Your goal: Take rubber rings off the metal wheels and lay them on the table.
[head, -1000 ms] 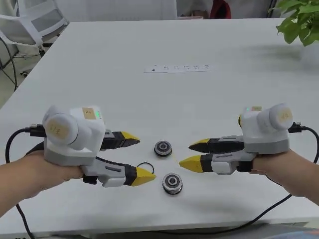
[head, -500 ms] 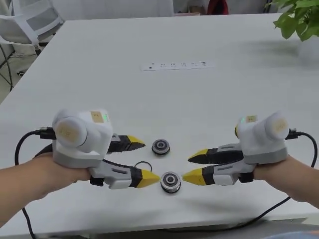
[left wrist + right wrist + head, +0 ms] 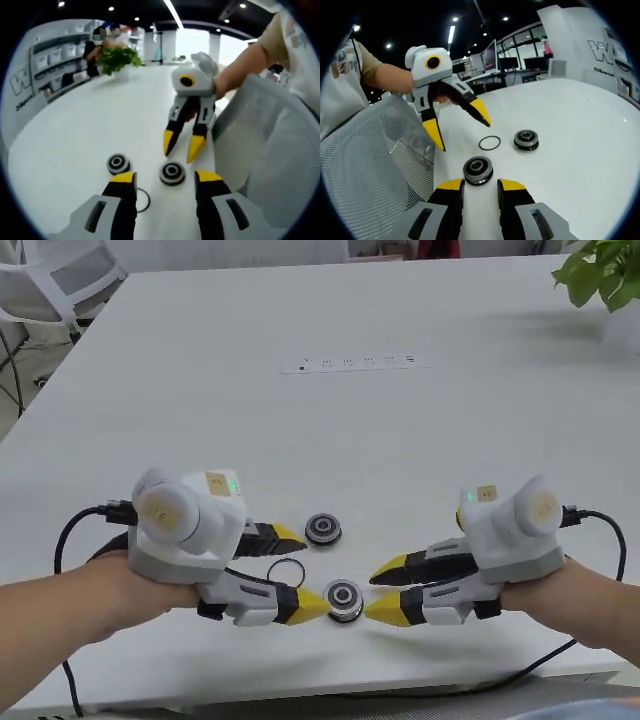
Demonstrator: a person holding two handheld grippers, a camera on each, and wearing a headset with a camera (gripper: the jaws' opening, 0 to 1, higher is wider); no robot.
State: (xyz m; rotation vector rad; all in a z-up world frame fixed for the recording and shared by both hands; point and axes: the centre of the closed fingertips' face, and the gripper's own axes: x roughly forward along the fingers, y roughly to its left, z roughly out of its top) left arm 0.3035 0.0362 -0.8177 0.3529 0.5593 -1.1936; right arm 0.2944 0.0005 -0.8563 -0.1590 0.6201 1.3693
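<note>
Two metal wheels with black rubber rims lie on the white table [image 3: 420,430]. The near wheel [image 3: 343,597] [image 3: 172,173] [image 3: 478,170] sits between the two grippers' tips. The far wheel [image 3: 322,527] [image 3: 118,163] [image 3: 526,139] lies just behind it. A loose black rubber ring [image 3: 286,572] [image 3: 142,200] [image 3: 489,143] lies flat beside them, between the left jaws. My left gripper [image 3: 300,570] [image 3: 165,177] [image 3: 462,130] is wide open, its lower tip almost touching the near wheel. My right gripper [image 3: 380,590] [image 3: 481,185] [image 3: 182,145] is open with a narrower gap, its tips right at that wheel.
A white power strip [image 3: 348,364] lies flat across the table's middle. A green plant [image 3: 600,275] stands at the far right corner. An office chair [image 3: 60,285] stands off the far left corner. The near table edge runs just below my hands, with cables trailing over it.
Both grippers have closed in on the near wheel from either side and now flank it. The wheels and the loose ring have stayed put.
</note>
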